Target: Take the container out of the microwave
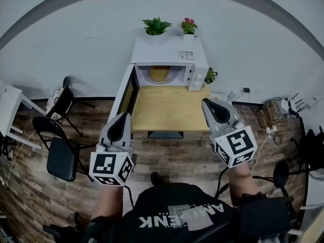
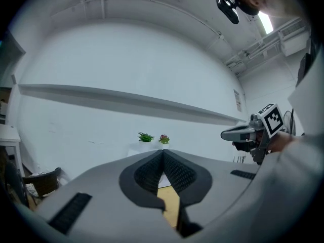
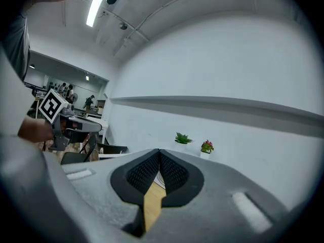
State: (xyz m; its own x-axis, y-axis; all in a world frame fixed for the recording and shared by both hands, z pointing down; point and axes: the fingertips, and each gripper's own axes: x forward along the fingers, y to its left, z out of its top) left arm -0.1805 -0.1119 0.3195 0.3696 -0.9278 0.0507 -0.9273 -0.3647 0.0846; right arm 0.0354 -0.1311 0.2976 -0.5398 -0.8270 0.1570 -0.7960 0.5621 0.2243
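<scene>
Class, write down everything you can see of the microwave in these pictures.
The microwave is a white box at the far end of a wooden table, against the wall. Its door stands wide open, swung to the left. Inside, a tan container sits on the round tray. The control panel with knobs is on its right front. A green plant and a flowering plant stand on top, behind a printed sticker.

Matt wood table (image 1: 167, 110), microwave (image 1: 164, 49) perhaps glossy plastic
</scene>
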